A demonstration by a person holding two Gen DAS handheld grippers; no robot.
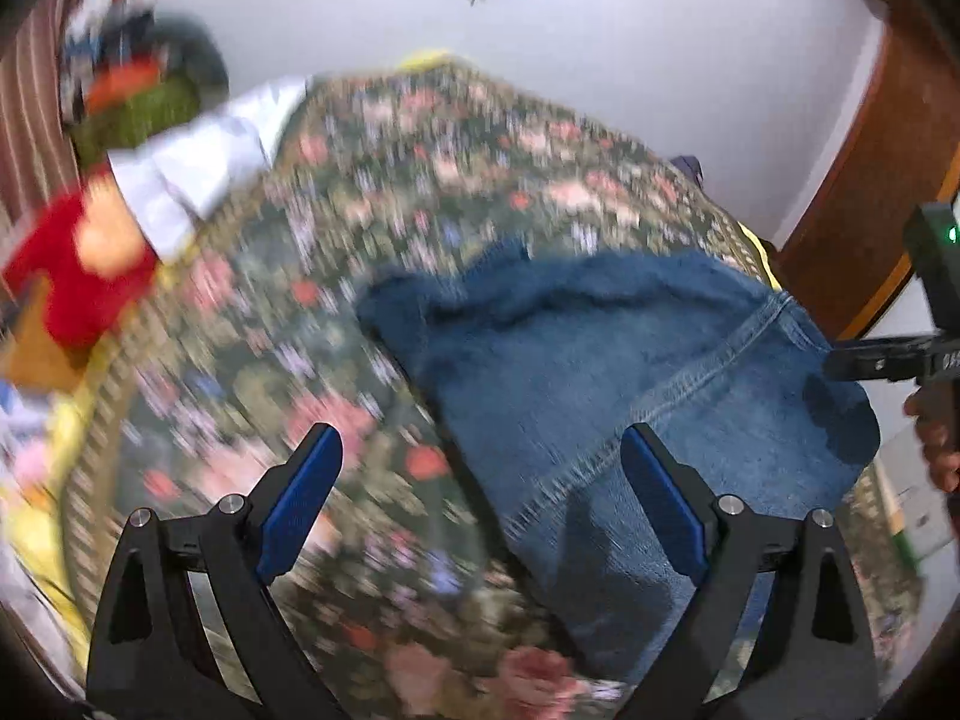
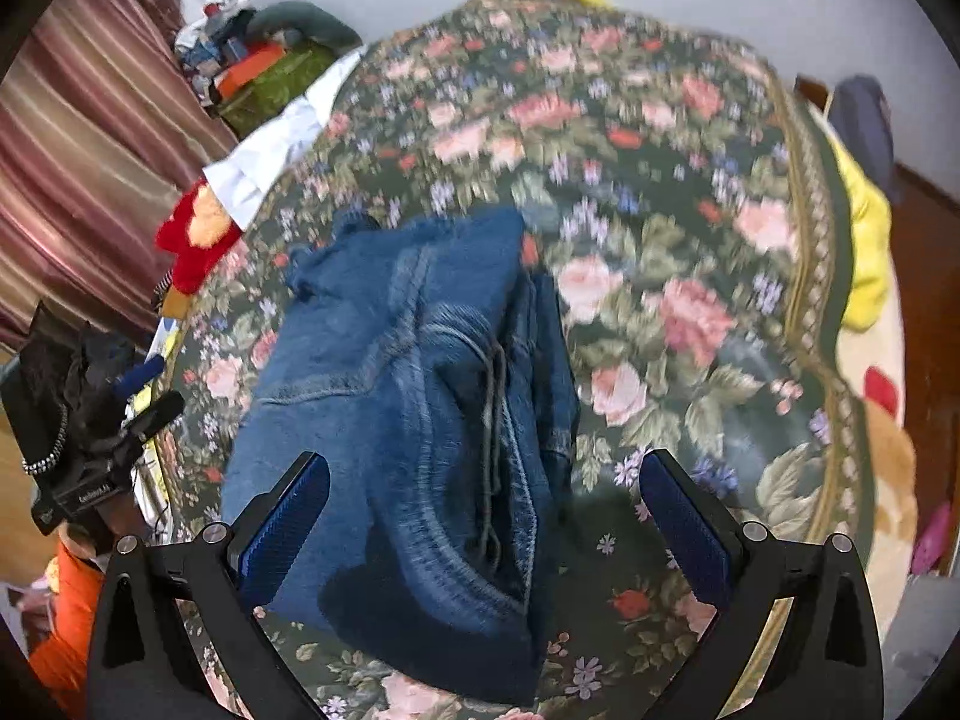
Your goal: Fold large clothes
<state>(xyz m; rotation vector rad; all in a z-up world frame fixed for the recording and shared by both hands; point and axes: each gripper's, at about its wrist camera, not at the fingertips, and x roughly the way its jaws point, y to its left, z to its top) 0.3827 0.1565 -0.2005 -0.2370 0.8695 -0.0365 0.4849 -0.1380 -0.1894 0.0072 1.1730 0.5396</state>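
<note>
A folded pair of blue jeans [image 2: 408, 420] lies on a bed covered by a dark green floral bedspread [image 2: 678, 240], seen from two handheld claws held above it. The left claw [image 1: 483, 498] is spread wide with nothing between its blue-padded fingers [image 1: 300, 504]; below it lie the bedspread and the near edge of the denim [image 1: 630, 372], whose stitched seam runs diagonally across the fabric. The left wrist view is heavily motion-blurred. The right claw [image 2: 483, 516] is likewise wide open and empty, hanging over the near end of the jeans, where the stacked folded layers and a stitched seam show. From the left wrist view the right claw [image 1: 852, 360] appears at the right edge, just beside the far edge of the denim; from the right wrist view the left claw [image 2: 150, 396] shows at the left edge, near the bed's side. At the far corner of the bed lie a white garment [image 2: 276, 144], a red and orange cloth [image 2: 198, 234] and a heap of mixed clothes [image 2: 258, 66]. A yellow blanket [image 2: 864, 240] trails along the bed's right side. A striped maroon curtain [image 2: 78, 180] hangs on the left.
</note>
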